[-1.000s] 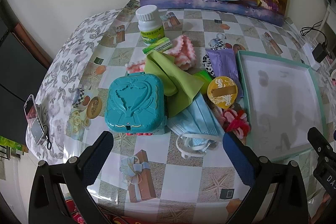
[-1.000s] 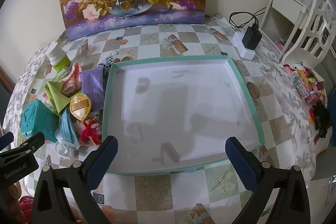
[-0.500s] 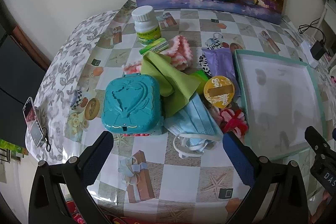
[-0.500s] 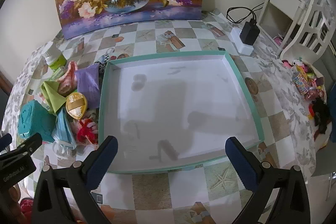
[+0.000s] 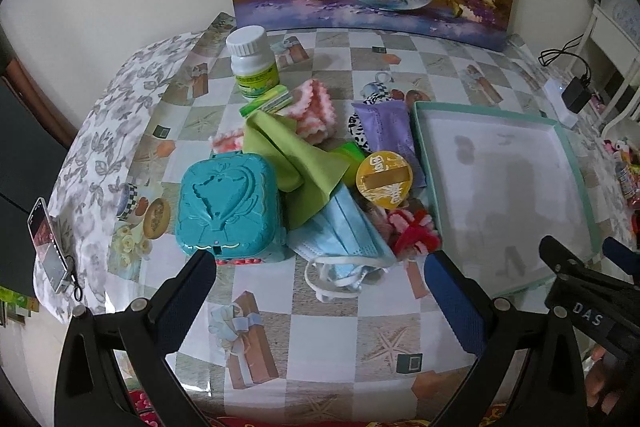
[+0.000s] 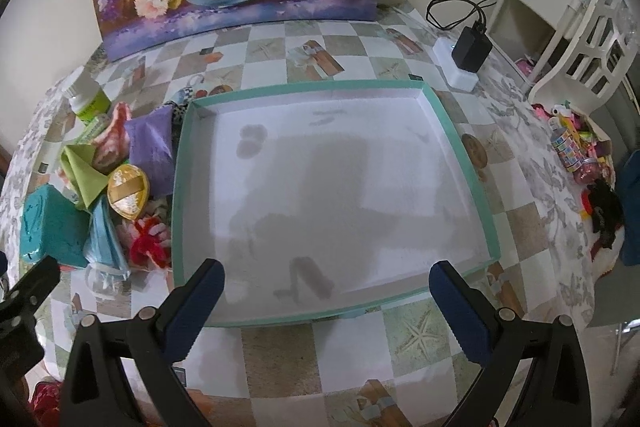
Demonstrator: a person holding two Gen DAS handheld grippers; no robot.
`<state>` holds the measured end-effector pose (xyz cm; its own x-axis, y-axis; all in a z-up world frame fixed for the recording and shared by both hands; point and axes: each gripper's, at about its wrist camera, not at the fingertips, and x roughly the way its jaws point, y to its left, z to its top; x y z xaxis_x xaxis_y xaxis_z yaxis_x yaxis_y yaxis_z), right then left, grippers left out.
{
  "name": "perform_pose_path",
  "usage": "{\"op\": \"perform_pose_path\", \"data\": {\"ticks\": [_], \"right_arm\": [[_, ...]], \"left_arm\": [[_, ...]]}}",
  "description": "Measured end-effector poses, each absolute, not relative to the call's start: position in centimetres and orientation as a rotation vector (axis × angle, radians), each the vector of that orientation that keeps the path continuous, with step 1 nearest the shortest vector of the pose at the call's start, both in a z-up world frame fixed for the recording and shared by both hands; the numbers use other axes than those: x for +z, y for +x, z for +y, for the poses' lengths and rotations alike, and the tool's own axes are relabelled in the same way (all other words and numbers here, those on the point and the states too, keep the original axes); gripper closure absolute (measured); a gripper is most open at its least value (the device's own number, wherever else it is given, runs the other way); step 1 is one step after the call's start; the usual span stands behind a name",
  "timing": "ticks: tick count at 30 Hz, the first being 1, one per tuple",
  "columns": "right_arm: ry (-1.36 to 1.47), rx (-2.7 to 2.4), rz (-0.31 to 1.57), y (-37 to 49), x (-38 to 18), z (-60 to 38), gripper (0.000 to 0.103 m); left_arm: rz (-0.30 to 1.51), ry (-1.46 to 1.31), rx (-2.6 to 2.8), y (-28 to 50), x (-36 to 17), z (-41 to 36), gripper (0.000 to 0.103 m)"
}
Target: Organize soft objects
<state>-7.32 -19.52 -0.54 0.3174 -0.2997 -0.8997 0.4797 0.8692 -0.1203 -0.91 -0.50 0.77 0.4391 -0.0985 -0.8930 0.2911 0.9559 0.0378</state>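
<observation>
We find the soft things heaped together on the counter, just left of the shallow teal tray: the blue face mask at the near edge with its loops spilling toward us, the green cloth lying partly over it, the pink knitted piece behind, the red fluffy tie close against the tray wall; the purple packet, the yellow round tin, the teal box and the white bottle sit among them, the harder things we judge should stay out; the tray holds nothing yet, so no sorting is done.

Over the last second the pile has grown slightly in the left view and slid a little toward the right of it, and the tray has drawn closer in the right view; nothing on the counter has shifted; so we judge both hands are easing in for a first pick, the mask being nearest.

Our left gripper hangs spread wide and empty above the near edge of the pile; our right gripper is likewise wide and empty, over the tray's near rim.
</observation>
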Motion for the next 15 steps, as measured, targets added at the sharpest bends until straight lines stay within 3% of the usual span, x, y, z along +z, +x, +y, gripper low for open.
{"op": "perform_pose_path", "data": {"ticks": [15], "right_arm": [[0.107,-0.509,1.118,-7.1,0.0,-18.3,0.0]], "left_arm": [[1.088,0.182,-0.228,-1.0,0.8,-0.4,0.0]]}}
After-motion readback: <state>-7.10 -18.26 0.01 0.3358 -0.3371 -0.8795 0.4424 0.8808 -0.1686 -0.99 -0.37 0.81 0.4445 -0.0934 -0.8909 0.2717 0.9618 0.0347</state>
